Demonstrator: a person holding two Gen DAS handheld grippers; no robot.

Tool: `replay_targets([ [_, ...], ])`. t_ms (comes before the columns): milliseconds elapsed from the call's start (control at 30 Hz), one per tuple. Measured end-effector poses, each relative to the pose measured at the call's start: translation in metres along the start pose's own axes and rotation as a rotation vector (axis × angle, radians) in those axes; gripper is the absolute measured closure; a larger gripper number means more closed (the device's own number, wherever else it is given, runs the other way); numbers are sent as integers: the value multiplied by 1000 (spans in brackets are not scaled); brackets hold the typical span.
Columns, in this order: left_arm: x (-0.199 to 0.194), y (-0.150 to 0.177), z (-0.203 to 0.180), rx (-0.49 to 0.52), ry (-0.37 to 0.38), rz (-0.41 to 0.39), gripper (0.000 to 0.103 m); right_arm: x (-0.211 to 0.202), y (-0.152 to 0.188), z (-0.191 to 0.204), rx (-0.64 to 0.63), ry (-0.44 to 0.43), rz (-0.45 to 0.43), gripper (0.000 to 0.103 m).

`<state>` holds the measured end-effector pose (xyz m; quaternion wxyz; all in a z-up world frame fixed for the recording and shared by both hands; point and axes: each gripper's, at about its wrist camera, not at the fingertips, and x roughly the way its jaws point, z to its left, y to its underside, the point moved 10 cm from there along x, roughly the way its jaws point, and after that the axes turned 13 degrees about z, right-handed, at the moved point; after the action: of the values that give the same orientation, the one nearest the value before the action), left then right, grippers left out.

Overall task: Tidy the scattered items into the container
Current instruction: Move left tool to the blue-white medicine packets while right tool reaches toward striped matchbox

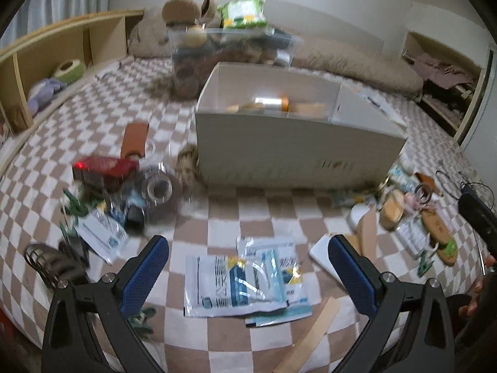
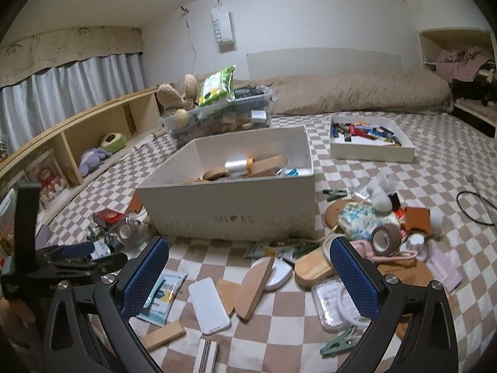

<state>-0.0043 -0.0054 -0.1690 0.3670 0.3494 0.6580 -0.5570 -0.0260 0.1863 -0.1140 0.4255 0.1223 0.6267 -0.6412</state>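
A white cardboard box (image 1: 298,152) stands on the checkered bed, also in the right wrist view (image 2: 230,211), with tape rolls and wooden pieces inside. My left gripper (image 1: 248,258) is open and empty above white and blue packets (image 1: 239,283). My right gripper (image 2: 248,261) is open and empty above a white phone-like slab (image 2: 208,304) and a wooden wedge (image 2: 253,289). A brown tape roll (image 2: 385,237) lies right of the box. The left gripper also shows at the left of the right wrist view (image 2: 65,258).
A pile with a red box (image 1: 105,168) and a clear tape roll (image 1: 158,186) lies left of the box. A clear bin (image 2: 217,115) and a white tray of small items (image 2: 369,140) stand behind. Green clips (image 2: 338,342), a wooden stick (image 1: 310,335) and cables (image 2: 475,205) lie around.
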Motion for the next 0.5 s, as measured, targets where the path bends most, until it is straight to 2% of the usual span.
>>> replay_targets([
  [233, 36, 19, 13, -27, -47, 74, 0, 17, 16, 2, 12, -36, 39, 0],
  [500, 64, 34, 20, -63, -28, 150, 0, 34, 31, 5, 22, -42, 73, 0],
])
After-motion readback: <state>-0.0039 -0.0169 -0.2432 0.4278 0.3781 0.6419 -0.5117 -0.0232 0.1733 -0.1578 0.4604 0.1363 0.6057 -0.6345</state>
